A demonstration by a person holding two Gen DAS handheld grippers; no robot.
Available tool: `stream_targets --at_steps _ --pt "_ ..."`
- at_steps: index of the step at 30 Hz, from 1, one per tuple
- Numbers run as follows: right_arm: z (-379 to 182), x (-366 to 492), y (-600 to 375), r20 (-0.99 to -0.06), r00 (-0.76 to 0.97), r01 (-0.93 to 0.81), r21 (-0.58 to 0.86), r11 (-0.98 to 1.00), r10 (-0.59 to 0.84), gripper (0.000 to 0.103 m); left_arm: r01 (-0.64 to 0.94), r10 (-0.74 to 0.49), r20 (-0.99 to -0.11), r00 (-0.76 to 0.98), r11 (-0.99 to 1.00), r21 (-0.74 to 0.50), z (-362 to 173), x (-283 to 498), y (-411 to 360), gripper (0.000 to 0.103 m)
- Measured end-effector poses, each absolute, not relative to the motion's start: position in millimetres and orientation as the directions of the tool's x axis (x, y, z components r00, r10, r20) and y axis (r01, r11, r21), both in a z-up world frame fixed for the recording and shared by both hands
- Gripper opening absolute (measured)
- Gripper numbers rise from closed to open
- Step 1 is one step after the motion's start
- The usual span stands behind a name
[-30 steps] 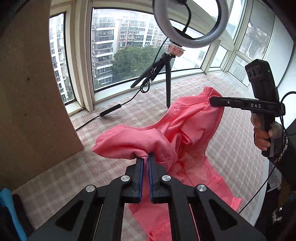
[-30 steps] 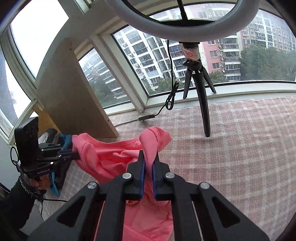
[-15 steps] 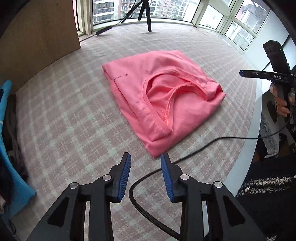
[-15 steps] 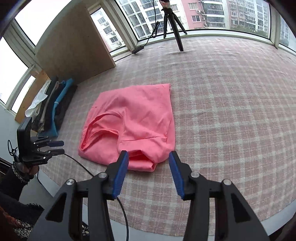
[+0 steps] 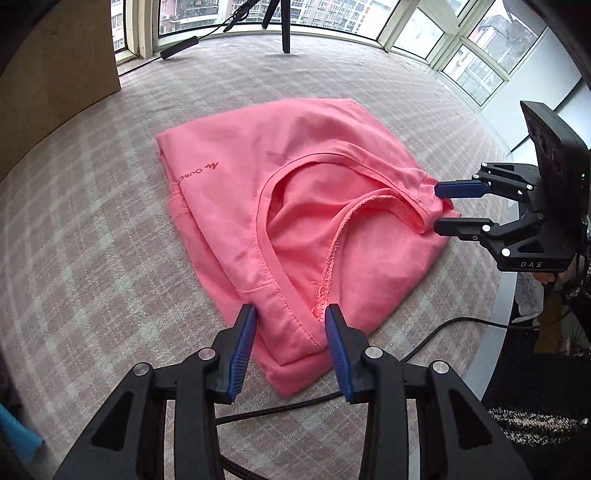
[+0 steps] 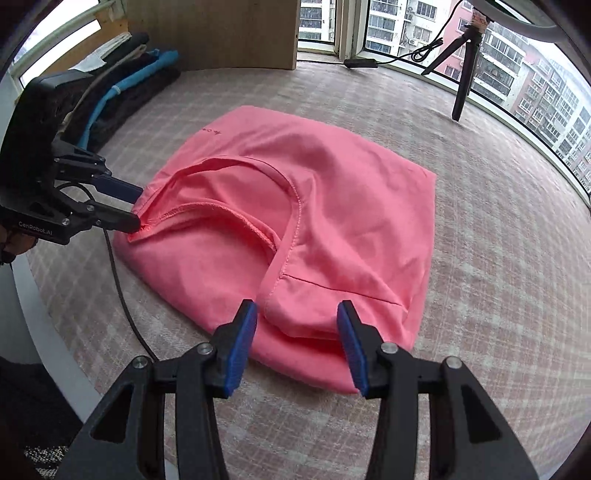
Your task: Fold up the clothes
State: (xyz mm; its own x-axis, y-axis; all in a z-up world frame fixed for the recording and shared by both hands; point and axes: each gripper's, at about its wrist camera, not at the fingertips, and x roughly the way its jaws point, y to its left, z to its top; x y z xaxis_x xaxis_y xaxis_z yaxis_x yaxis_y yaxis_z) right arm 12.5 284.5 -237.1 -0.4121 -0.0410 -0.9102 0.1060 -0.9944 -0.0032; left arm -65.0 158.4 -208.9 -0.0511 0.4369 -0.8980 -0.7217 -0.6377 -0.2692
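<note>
A pink top [image 5: 303, 206] lies folded flat on the checked table cover, its neckline opening facing the table's front edge; it also shows in the right wrist view [image 6: 332, 206]. My left gripper [image 5: 290, 332] is open, its blue pads either side of the near shoulder corner of the top. It shows from the side in the right wrist view [image 6: 135, 206], at that corner. My right gripper [image 6: 295, 332] is open, its pads either side of the other shoulder corner. In the left wrist view it [image 5: 437, 206] stands open around that corner.
A pile of dark and blue clothes [image 6: 122, 85] lies at the table's left end beside a wooden board [image 6: 221, 33]. A tripod leg [image 6: 463, 77] and a power cable [image 6: 360, 62] stand at the back by the windows. A black cable [image 5: 454, 328] runs along the table's front edge.
One second ago both grippers held the top up, shut on it. Half a second ago it lay flat and both were open, drawn back. Now both have moved in around its shoulder corners.
</note>
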Motion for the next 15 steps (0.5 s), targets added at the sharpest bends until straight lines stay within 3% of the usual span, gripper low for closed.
stream_targets --at_steps 2,3,4,5,7,10,15 --pt "-240.9 8.7 279.5 -0.914 -0.406 0.134 -0.061 -0.989 0.001 0.045 -0.729 0.431 -0.901 -0.05 -0.632 -0.262 -210.4 -65.4 161.6 0.019" --pt "-242.2 7.1 277.3 -0.915 -0.403 0.149 -0.08 -0.986 0.014 0.045 -0.728 0.435 -0.899 -0.046 -0.631 -0.268 -209.5 -66.3 161.2 0.007" --pt "-242.6 6.0 276.1 -0.918 -0.396 0.161 -0.077 -0.984 0.007 0.042 -0.726 0.44 -0.897 -0.043 -0.63 -0.274 -208.7 -67.1 160.7 0.006" --pt "-242.9 4.7 275.2 -0.922 -0.388 0.172 -0.072 -0.982 0.0 0.027 -0.725 0.444 -0.895 -0.041 -0.629 -0.279 -207.6 -68.1 160.2 0.006" --pt "-241.5 0.5 276.6 -0.93 -0.367 0.177 -0.046 -0.983 -0.023 0.007 -0.725 0.456 -0.889 -0.037 -0.625 -0.29 -201.7 -70.1 158.0 0.005" --pt "-229.4 -3.4 285.0 -0.928 -0.367 0.163 -0.002 -0.987 -0.059 0.006 -0.729 0.474 -0.879 -0.045 -0.617 -0.295 -187.4 -72.1 150.5 0.005" --pt "-195.0 -2.5 307.3 -0.903 -0.368 0.107 0.196 -0.975 -0.222 0.006 -0.736 0.481 -0.875 -0.054 -0.612 -0.291 -165.4 -68.7 132.7 0.005"
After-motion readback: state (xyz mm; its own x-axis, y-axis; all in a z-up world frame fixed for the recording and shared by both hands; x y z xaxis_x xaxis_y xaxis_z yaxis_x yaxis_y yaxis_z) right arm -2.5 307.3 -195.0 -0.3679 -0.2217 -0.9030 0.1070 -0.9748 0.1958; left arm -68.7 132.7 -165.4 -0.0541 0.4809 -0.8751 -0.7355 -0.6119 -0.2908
